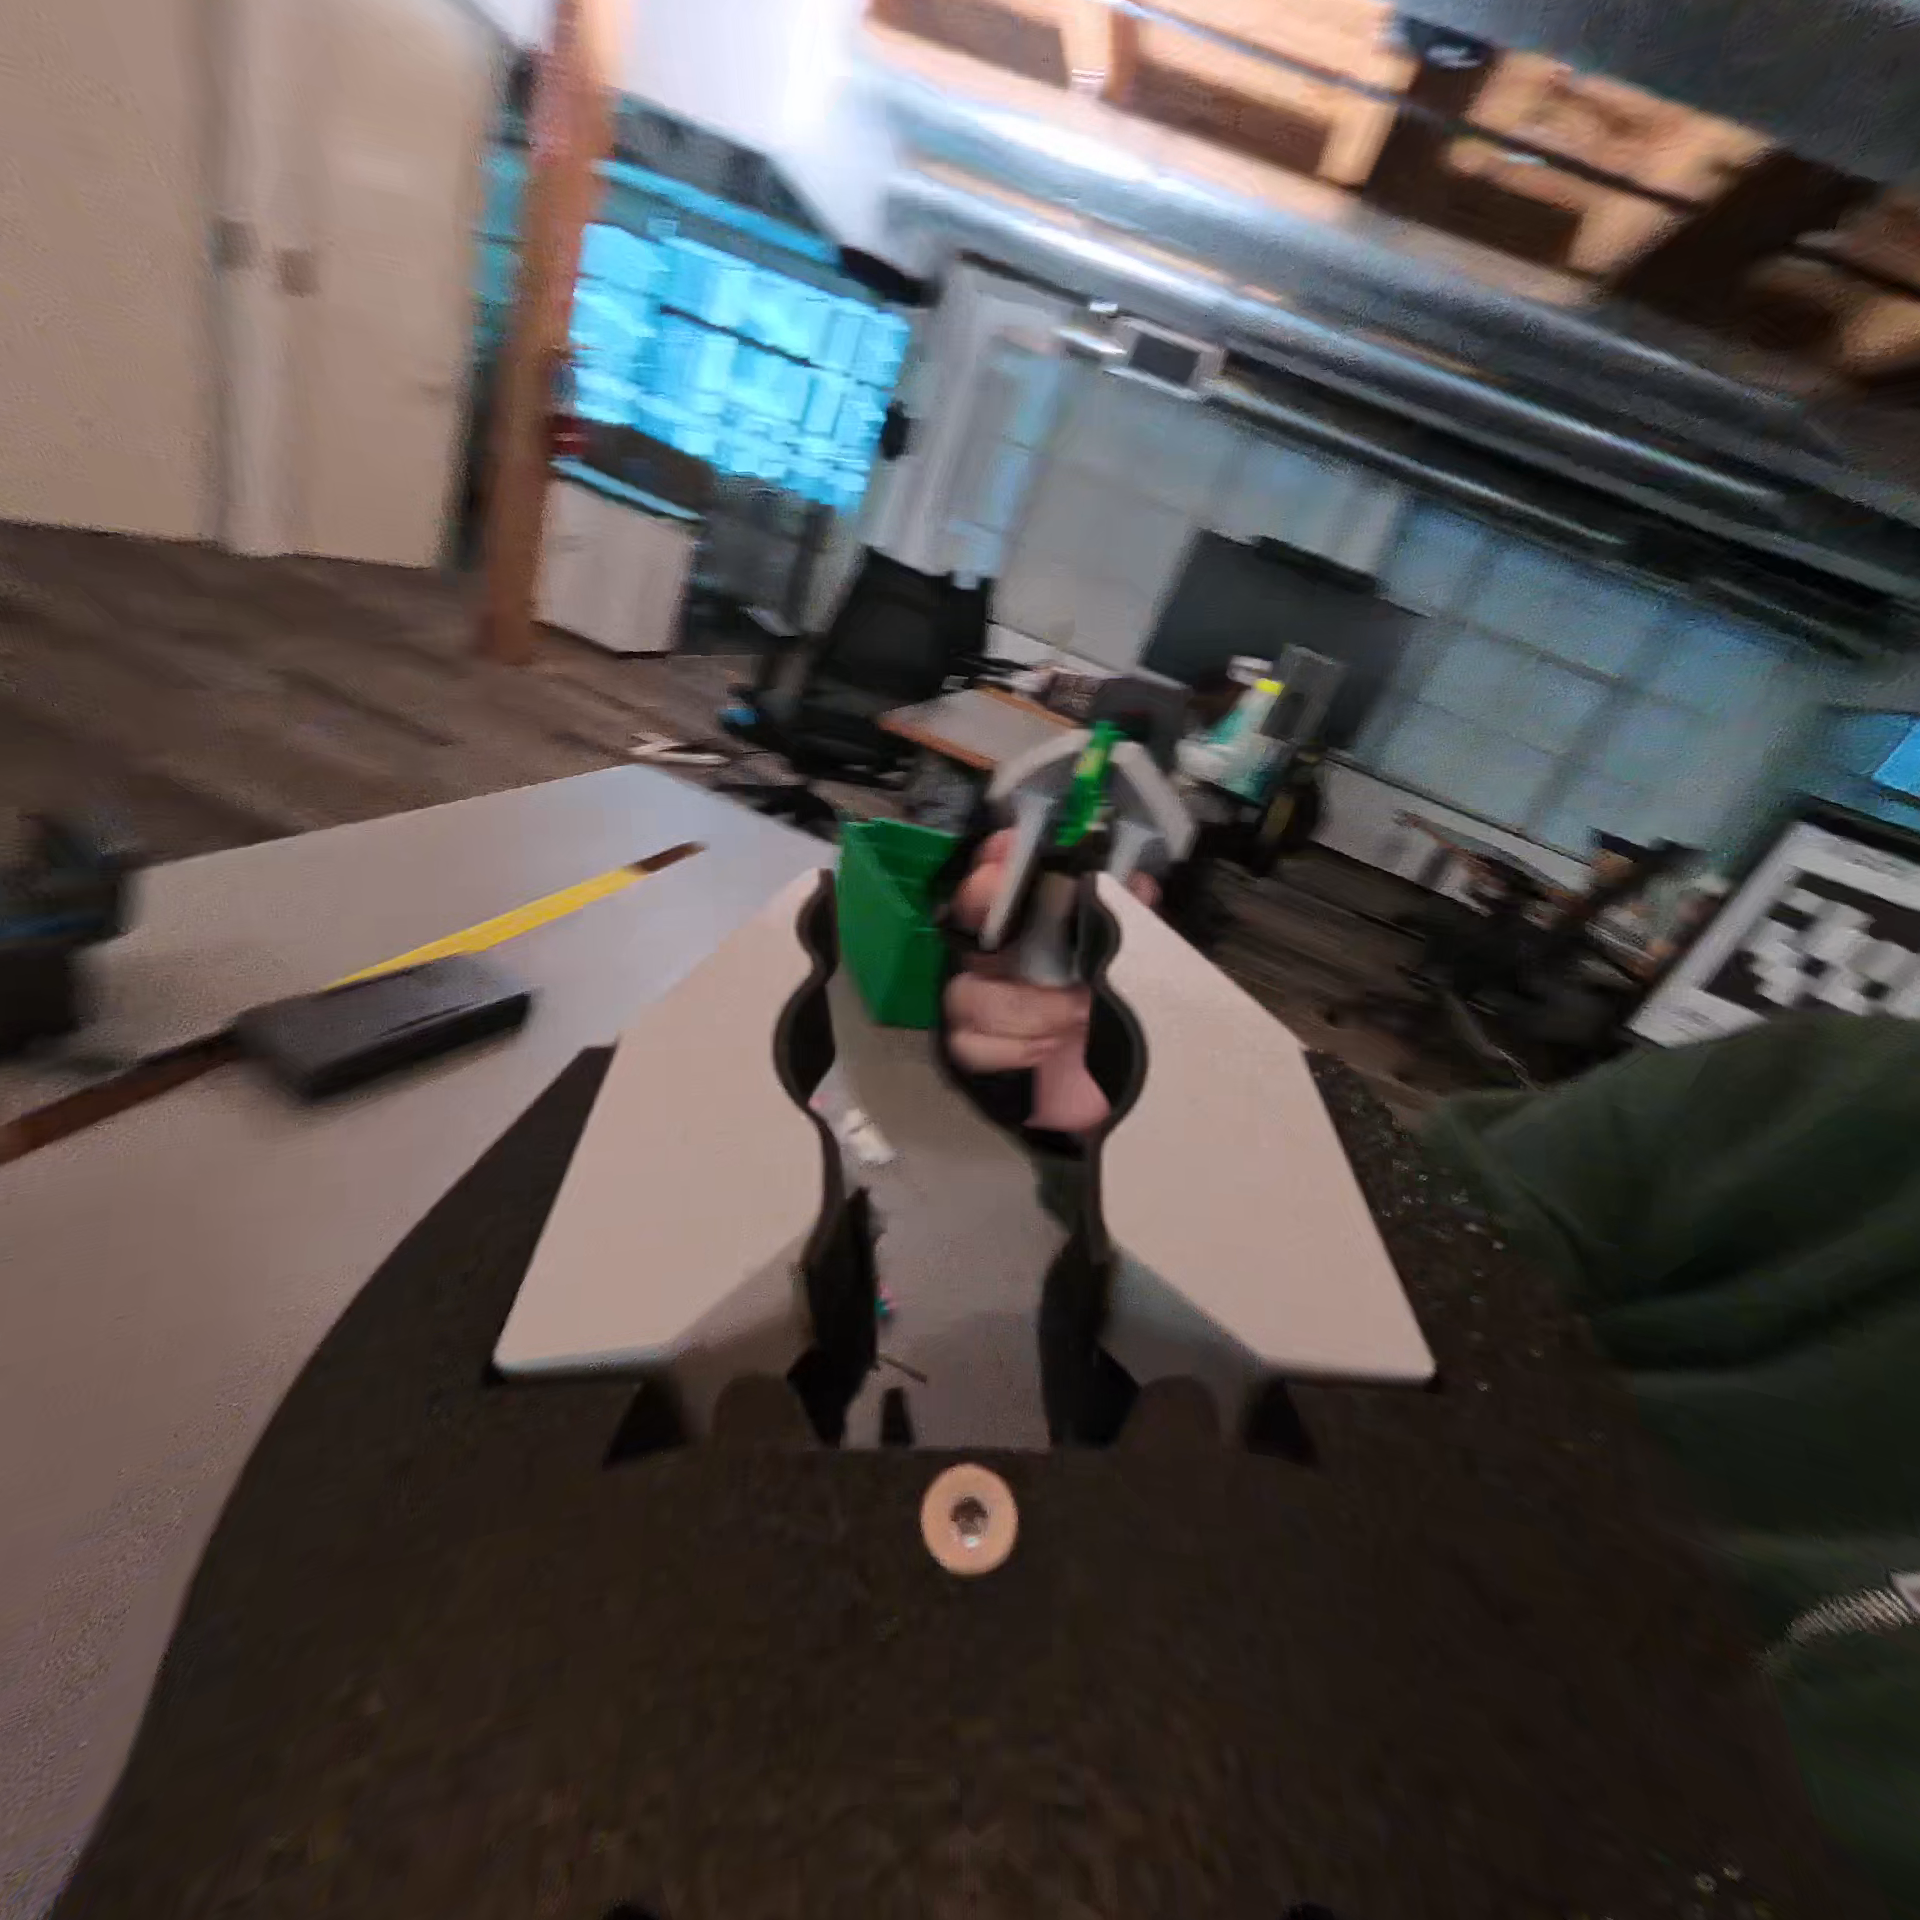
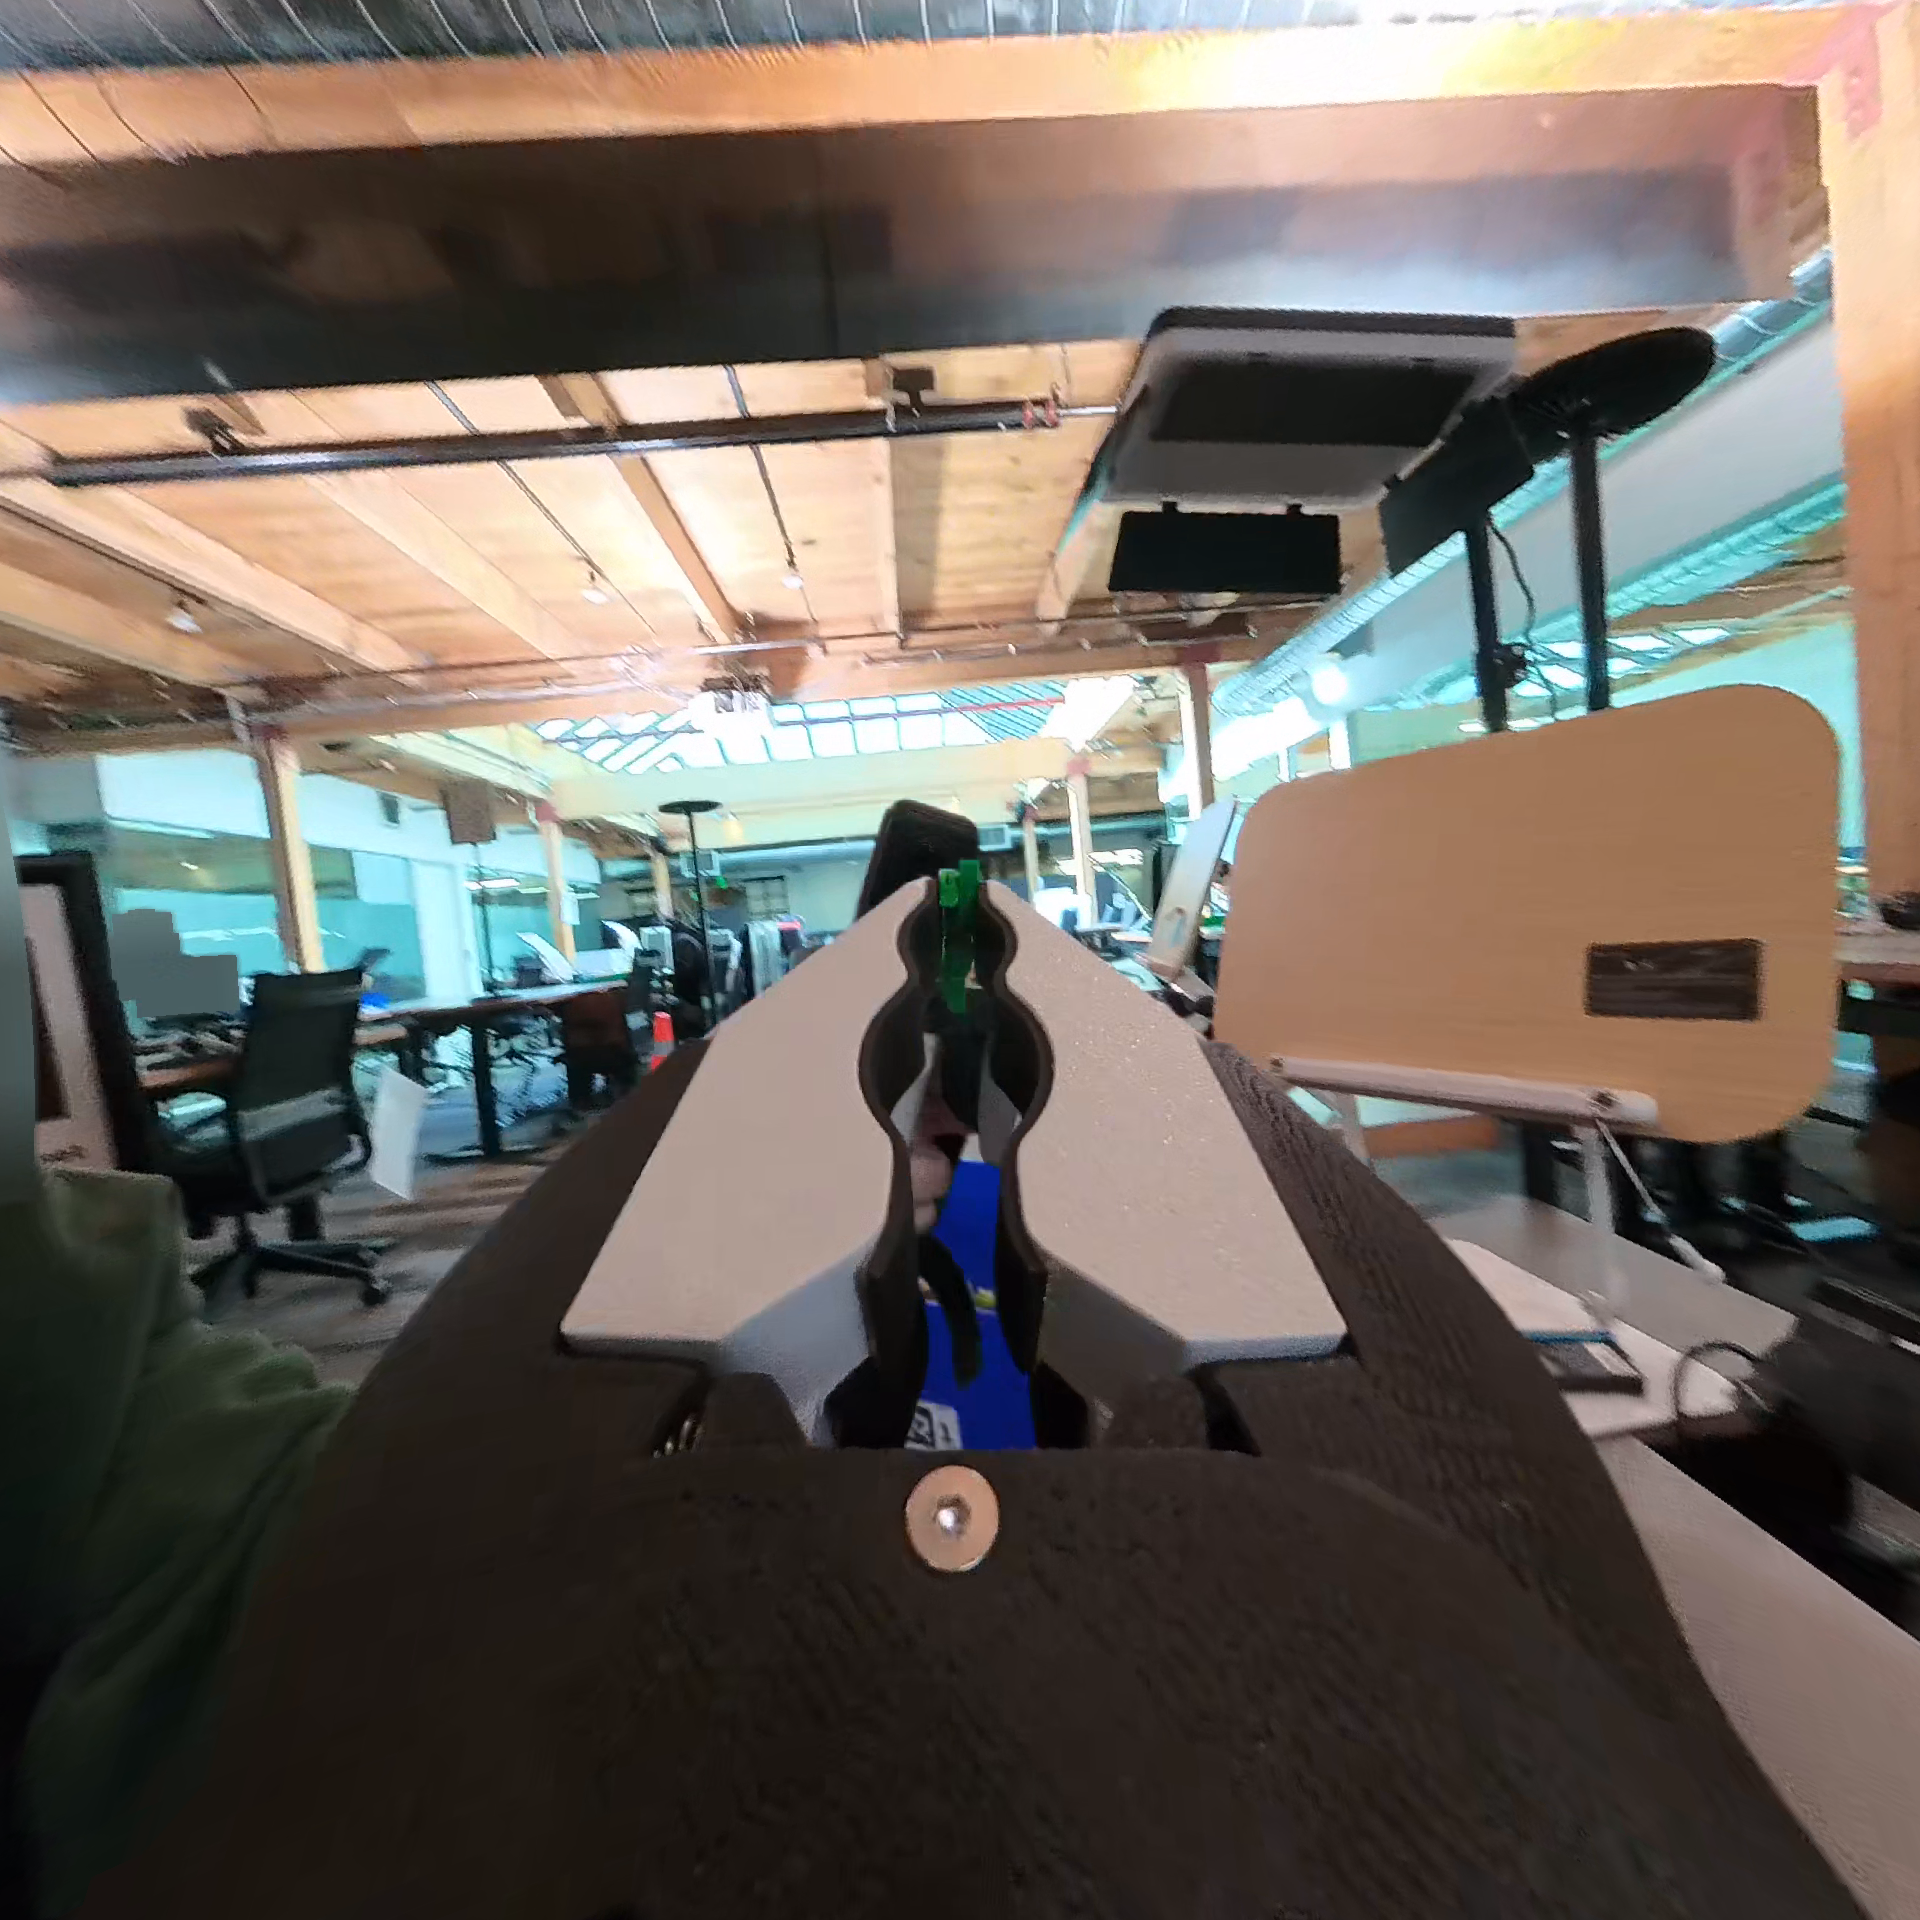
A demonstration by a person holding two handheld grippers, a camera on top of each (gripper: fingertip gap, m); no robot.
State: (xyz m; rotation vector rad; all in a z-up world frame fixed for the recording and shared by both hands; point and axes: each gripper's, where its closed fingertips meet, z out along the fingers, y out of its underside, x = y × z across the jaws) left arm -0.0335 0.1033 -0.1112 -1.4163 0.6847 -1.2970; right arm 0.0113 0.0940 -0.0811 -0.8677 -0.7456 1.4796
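My left gripper (image 1: pixel 961 904) is open and empty, held above a grey table (image 1: pixel 260 1195). Just past its fingertips a hand (image 1: pixel 1013 1023) holds my right gripper (image 1: pixel 1086 821), which points upward. A green bin (image 1: pixel 894 940) stands on the table right behind the left fingertip. In the right wrist view my right gripper (image 2: pixel 958 894) is shut on a small green plastic piece (image 2: pixel 956 935), pinched at the fingertips and raised toward the room. That piece also shows in the left wrist view (image 1: pixel 1091 774). The left wrist view is blurred.
A flat black object (image 1: pixel 384 1023) and a long yellow-and-brown strip (image 1: pixel 520 920) lie on the table to the left. A dark green sleeve (image 1: pixel 1704 1299) fills the right side. A wooden chair back (image 2: pixel 1507 914) stands right of the right gripper. Office chairs and desks (image 2: pixel 301 1122) are farther off. The tips of one gripper are about 6 centimeters away from the tips of the other.
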